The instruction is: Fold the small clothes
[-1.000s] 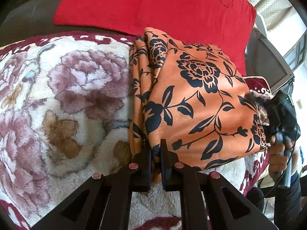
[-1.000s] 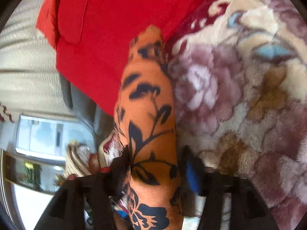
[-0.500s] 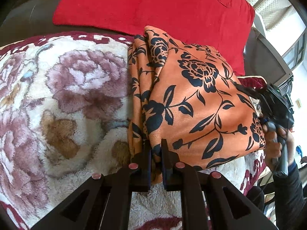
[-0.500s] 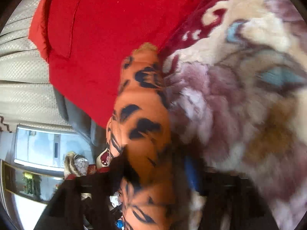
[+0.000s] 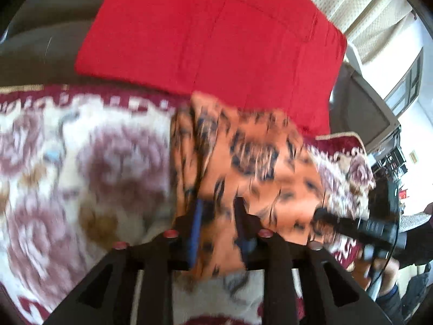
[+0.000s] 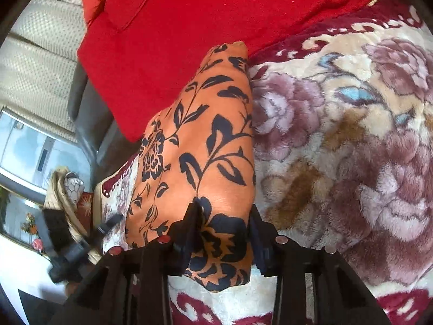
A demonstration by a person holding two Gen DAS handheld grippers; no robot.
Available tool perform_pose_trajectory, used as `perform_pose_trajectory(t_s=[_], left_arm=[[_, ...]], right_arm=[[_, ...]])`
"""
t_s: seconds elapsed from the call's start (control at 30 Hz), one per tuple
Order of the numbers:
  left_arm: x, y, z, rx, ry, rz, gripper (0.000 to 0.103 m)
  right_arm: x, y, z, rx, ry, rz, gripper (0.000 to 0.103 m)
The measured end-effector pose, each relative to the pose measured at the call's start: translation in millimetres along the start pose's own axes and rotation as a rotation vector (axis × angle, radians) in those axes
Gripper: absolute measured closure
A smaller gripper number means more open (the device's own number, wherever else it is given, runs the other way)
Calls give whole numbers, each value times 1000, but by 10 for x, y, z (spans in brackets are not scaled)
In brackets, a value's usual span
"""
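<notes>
A folded orange cloth with black flowers (image 6: 205, 146) lies on a plush floral blanket (image 6: 338, 162), one end against a red cushion (image 6: 189, 27). My right gripper (image 6: 224, 216) straddles the near end of the fold. Its jaws are closing and both fingers press into the cloth's sides. The left wrist view is motion-blurred. There my left gripper (image 5: 219, 211) has its jaws opening, and the orange cloth (image 5: 243, 157) lies loose in the gap between the blue-padded fingers. The right gripper (image 5: 324, 215) shows at that cloth's right edge, held by a hand.
The red cushion (image 5: 216, 35) leans against a grey sofa back (image 5: 40, 40) behind the cloth. Blanket stretches wide to the left of the cloth (image 5: 94, 176). A window and cream curtains (image 6: 35, 67) lie beyond the sofa's end, with a small decorated vase (image 6: 73, 187) below.
My left gripper has let go of the cloth's near edge, its jaws have parted, and it has risen. My right gripper has rolled, shifted along the fold and narrowed onto the cloth.
</notes>
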State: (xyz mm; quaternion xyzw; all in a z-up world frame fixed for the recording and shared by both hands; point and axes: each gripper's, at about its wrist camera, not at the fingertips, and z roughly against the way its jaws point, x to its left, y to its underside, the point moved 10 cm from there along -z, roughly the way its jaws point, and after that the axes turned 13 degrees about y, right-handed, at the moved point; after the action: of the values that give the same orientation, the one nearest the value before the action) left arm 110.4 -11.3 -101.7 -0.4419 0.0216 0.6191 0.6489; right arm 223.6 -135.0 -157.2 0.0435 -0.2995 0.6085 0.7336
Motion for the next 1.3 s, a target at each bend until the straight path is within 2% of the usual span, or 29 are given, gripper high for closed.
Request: perform_pose_trajectory(t_s=[0.17, 0.2, 0.23, 0.27, 0.3, 0.33, 0.37, 0.47, 0.63, 0.7, 0.73, 0.77, 0.83, 0.97, 1.07, 1.17, 1.23, 1.3], left_arm=[[119, -397, -478, 52, -58, -14, 72], [207, -404, -587, 75, -89, -4, 80], [383, -345, -766, 133, -121, 34, 96], [486, -290, -852, 157, -120, 63, 95], [599, -251, -889, 145, -114, 100, 95], [632, -241, -873, 124, -97, 120, 95], [636, -240, -848, 112, -90, 124, 95], [604, -248, -787, 111, -106, 101, 95], [384, -239, -508, 56, -112, 45, 94], [244, -159, -328, 22, -82, 18, 94], [215, -120, -277, 14, -78, 14, 90], [181, -49, -217, 6, -77, 7, 88], [182, 70, -185, 11, -87, 7, 85], [262, 336, -264, 57, -116, 14, 85], [272, 357, -275, 59, -110, 20, 84], [264, 380, -251, 67, -113, 6, 84], [267, 386, -238, 68, -111, -4, 84], [264, 360, -260, 65, -111, 0, 83]], right_arm=[[52, 24, 26, -3, -20, -5, 62], [45, 27, 24, -4, -19, -1, 62], [47, 30, 14, -5, -16, 6, 62], [44, 31, 29, -6, -14, 12, 62], [73, 15, 37, -3, -18, 17, 62], [63, 31, 45, 3, -26, 17, 59], [55, 42, 38, 7, -26, 16, 51], [1, 46, 42, 5, -5, 13, 37], [68, 53, 258, -44, -34, 9, 37], [115, 93, 315, -54, -28, 25, 37], [111, 121, 292, -48, -24, 27, 37], [89, 166, 220, -23, -25, 19, 44], [26, 236, 80, 23, -14, 10, 72], [11, 249, 86, 6, -10, -21, 73], [28, 210, 196, -7, 38, -1, 69], [110, 23, 448, -104, 105, 40, 69], [298, -138, 593, -148, 71, 67, 69], [505, -275, 640, -154, 23, 91, 69]])
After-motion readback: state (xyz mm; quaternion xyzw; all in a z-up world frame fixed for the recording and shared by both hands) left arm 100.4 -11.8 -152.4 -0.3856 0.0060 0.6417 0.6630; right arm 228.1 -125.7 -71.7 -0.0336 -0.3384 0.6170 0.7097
